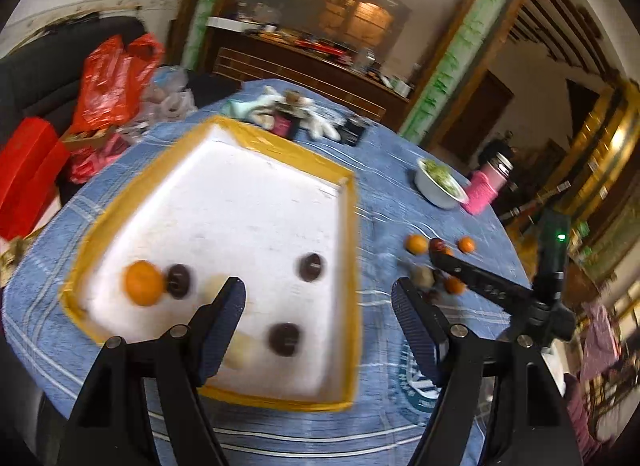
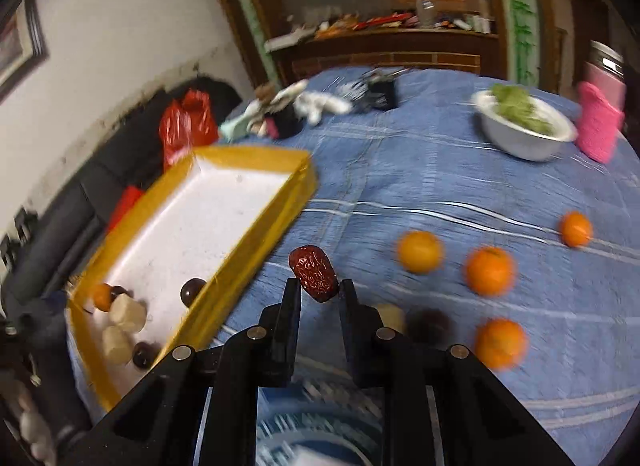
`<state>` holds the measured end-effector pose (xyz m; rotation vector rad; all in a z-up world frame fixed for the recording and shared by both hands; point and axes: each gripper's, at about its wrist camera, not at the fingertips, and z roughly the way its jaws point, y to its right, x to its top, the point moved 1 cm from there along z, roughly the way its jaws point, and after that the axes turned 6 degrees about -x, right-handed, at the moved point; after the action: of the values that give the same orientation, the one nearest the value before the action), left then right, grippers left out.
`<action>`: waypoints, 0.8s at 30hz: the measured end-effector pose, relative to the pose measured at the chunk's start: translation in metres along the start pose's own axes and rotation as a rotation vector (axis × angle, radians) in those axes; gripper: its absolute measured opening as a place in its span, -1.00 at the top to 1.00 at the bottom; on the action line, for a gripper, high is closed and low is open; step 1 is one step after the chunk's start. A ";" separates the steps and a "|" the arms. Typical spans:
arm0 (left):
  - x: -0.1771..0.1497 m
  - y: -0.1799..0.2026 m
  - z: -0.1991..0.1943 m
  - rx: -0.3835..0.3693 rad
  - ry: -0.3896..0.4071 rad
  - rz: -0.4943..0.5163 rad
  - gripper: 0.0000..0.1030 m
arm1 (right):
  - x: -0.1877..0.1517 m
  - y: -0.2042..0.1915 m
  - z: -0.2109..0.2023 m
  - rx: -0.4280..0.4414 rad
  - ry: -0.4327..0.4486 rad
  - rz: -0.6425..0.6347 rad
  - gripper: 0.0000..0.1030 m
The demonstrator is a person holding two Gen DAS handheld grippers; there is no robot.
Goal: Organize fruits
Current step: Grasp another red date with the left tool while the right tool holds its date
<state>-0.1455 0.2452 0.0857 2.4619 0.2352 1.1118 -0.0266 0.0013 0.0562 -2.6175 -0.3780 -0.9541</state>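
A white tray with a yellow rim (image 1: 296,153) holds an orange (image 1: 144,283), three dark round fruits (image 1: 311,266) and two pale pieces (image 1: 240,346). My left gripper (image 1: 320,306) hangs open over the tray's near right part, with nothing between its fingers. My right gripper (image 2: 318,290) is shut on a wrinkled red date (image 2: 314,272), above the blue cloth just right of the tray (image 2: 256,221). On the cloth lie several oranges (image 2: 490,270), a pale piece (image 2: 390,316) and a dark fruit (image 2: 430,324). In the left wrist view the right gripper (image 1: 480,278) reaches over those loose fruits.
A white bowl of greens (image 2: 524,133) and a pink bottle (image 2: 600,121) stand at the far right of the round table. Gloves and small dark items (image 2: 304,105) clutter the far edge. Red bags (image 1: 116,77) sit beyond the table at the left.
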 end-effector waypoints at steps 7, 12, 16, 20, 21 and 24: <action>-0.016 0.068 0.053 -0.036 -0.121 0.145 -0.56 | -0.039 0.075 -0.027 -0.053 0.004 0.150 0.59; -0.025 0.111 0.090 -0.025 -0.166 0.253 -0.56 | -0.048 0.109 -0.028 -0.011 0.019 0.254 0.59; -0.030 0.132 0.125 -0.004 -0.195 0.332 -0.52 | -0.046 0.111 -0.036 0.017 0.049 0.255 0.59; -0.037 0.144 0.165 0.034 -0.260 0.392 -0.22 | -0.047 0.111 -0.040 0.047 0.055 0.258 0.59; -0.039 0.145 0.175 0.041 -0.280 0.397 -0.10 | -0.048 0.110 -0.041 0.053 0.058 0.258 0.59; -0.044 0.146 0.194 0.051 -0.325 0.410 0.21 | -0.047 0.109 -0.040 0.063 0.062 0.259 0.59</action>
<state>-0.0330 0.0405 0.0071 2.7629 -0.3570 0.8361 -0.0457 -0.1203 0.0308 -2.4957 -0.0503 -0.9160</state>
